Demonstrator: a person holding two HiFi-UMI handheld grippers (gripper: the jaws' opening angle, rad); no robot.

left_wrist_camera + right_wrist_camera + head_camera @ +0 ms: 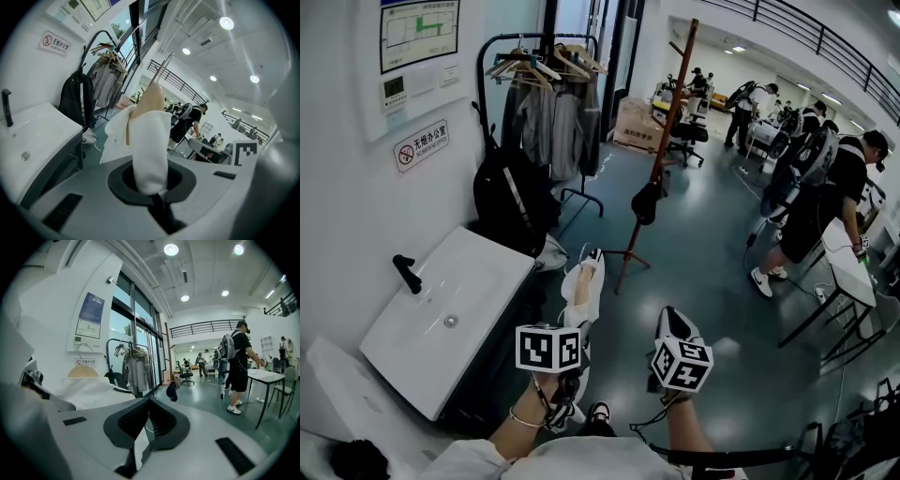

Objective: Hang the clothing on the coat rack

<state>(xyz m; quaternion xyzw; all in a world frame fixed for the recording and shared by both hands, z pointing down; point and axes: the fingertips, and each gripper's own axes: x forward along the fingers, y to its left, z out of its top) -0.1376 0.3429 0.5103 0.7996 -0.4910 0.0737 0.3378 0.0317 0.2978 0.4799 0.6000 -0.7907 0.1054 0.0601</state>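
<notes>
Sink beside clothing; coat rack, cap perhaps

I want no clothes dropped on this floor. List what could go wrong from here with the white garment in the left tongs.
1. The left tongs seem to pinch only cloth of the white garment. The wooden hanger inside it could slide out and fall.
2. The brown coat stand looks slim and already carries a dark item. A snagged hem or a hard push might rock it.
</notes>
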